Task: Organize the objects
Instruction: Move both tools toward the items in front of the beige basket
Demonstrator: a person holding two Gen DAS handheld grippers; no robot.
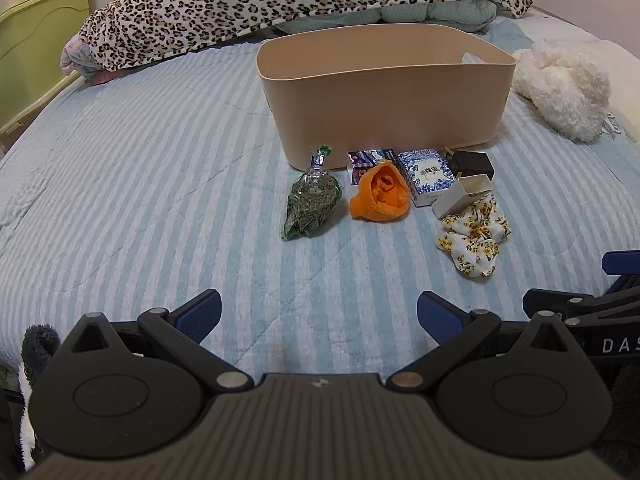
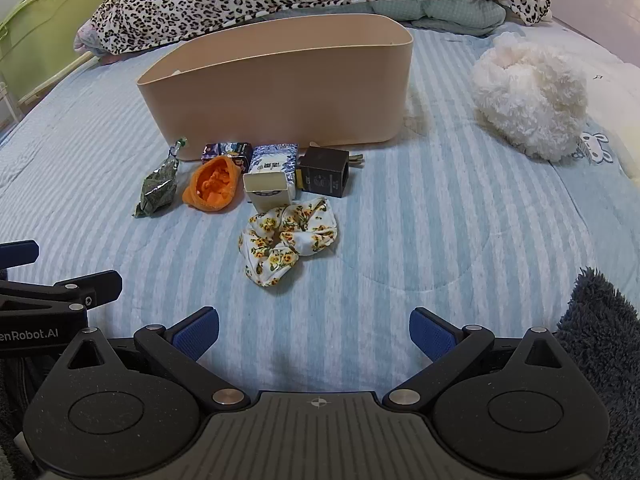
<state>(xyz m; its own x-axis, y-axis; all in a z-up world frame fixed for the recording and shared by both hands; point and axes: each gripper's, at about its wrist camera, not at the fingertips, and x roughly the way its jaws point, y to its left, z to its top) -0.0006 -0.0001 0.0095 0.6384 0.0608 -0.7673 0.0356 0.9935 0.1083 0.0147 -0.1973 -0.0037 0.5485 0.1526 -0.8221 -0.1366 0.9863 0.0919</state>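
While I look down my left claw (image 1: 319, 316), its blue pads stand spread wide at the bottom of the frame with nothing between them, only the striped bed (image 1: 140, 184) beneath. Above centre sits the tan bin (image 1: 384, 120), and the things to sort lie in a row just before its near wall: a bag of dried greens (image 1: 312, 204) at the left, then an orange cloth (image 1: 380, 196), with a purple box (image 1: 370, 159) behind it against the bin. Right of those are a blue-and-white box (image 1: 426, 174), a black box (image 1: 472, 165) and an open white box (image 1: 464, 194), which touches the floral scrunchie (image 1: 474, 240) lower down. A white plush (image 1: 560, 92) lies at the right edge, a leopard blanket (image 1: 280, 0) across the top. Part of my right claw shows at the lower right edge.

From my right claw (image 2: 314, 336), equally spread and holding nothing, the bin (image 2: 280, 92) sits upper left of centre. The same row lies before it, the scrunchie (image 2: 286, 240) nearest me at mid-frame, apart from my pads. The plush (image 2: 528, 100) is at the upper right.
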